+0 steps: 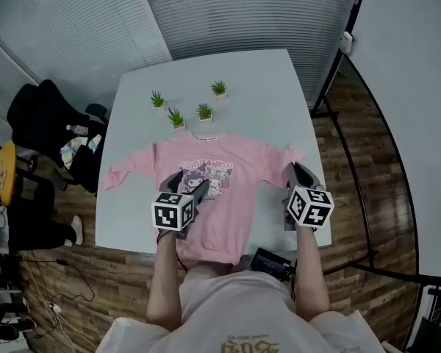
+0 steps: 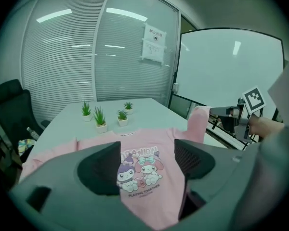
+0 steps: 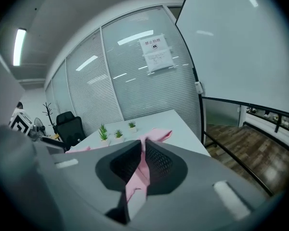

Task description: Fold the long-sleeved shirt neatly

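Note:
A pink long-sleeved shirt with a cartoon print lies face up on the white table, its hem hanging over the near edge. Its left sleeve stretches out flat toward the table's left edge. My left gripper hovers over the printed chest, jaws wide apart and empty; in the left gripper view the print shows between them. My right gripper is shut on the right sleeve, which is lifted off the table and stands up as a pink fold.
Several small potted plants stand at the far side of the table, just beyond the collar. A black office chair with a bag sits off the left edge. A whiteboard frame stands to the right. A dark device lies at the near edge.

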`<action>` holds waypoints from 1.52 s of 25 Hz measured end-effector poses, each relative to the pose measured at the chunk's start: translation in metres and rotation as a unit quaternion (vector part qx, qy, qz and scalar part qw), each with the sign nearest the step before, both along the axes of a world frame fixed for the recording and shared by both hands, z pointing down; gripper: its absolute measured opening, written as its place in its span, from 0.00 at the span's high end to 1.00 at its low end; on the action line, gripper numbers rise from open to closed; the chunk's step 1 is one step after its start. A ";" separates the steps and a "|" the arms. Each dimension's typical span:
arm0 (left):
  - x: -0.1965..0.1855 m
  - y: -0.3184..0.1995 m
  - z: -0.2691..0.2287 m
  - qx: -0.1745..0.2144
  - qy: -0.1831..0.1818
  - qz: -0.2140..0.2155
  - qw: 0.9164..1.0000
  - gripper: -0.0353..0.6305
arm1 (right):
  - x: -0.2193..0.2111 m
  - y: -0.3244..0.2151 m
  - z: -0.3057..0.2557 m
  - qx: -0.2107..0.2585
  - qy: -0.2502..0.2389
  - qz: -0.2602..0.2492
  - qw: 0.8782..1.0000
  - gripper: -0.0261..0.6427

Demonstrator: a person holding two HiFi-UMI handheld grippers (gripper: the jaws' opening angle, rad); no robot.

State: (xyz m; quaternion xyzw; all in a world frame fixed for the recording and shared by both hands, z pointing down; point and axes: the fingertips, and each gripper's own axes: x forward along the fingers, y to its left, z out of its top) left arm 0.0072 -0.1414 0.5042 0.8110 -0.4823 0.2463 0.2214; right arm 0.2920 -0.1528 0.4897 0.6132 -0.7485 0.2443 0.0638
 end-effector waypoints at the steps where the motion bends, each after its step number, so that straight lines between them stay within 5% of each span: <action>1: -0.011 0.001 -0.002 0.000 -0.003 -0.009 1.000 0.42 | -0.007 -0.001 0.000 0.001 -0.006 -0.007 1.000 0.90; 10: -0.081 0.012 -0.005 -0.013 -0.023 -0.034 0.999 0.41 | -0.075 -0.012 -0.004 -0.001 -0.035 -0.050 0.998 0.90; 38: -0.197 -0.044 0.035 -0.045 0.042 -0.006 0.998 0.40 | -0.273 -0.077 -0.006 -0.006 0.020 -0.112 0.993 0.90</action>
